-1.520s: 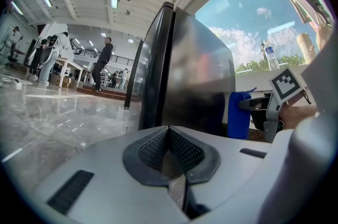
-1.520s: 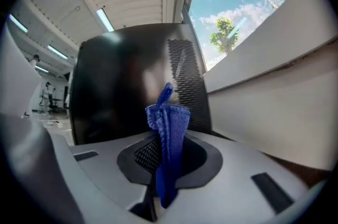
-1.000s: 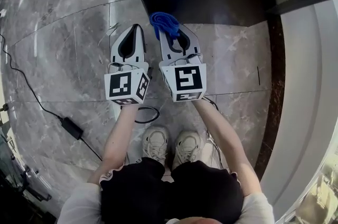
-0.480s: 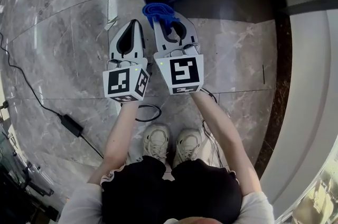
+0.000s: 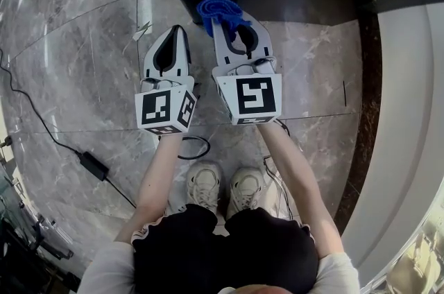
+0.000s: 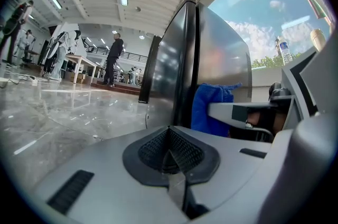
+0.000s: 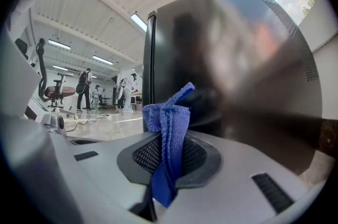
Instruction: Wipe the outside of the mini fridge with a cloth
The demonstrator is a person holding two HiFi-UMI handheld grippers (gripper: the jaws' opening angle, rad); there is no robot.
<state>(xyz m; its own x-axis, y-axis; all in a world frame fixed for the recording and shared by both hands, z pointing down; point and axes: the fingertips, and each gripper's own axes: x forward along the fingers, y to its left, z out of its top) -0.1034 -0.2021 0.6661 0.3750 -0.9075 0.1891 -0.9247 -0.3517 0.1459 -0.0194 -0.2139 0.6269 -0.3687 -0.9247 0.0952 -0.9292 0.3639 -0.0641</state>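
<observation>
My right claw [image 7: 168, 165] clamped the soft, seemingly limp blue microfibre cloth [image 7: 169, 112] by its bunched middle; left claw [image 6: 170, 151] closed, empty.

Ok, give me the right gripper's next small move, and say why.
Probably ease the right gripper forward to press the blue cloth onto the mini fridge, then stroke. Its jaws are shut on the bunched cloth just before the fridge's dark face; whether they touch is unclear.
</observation>
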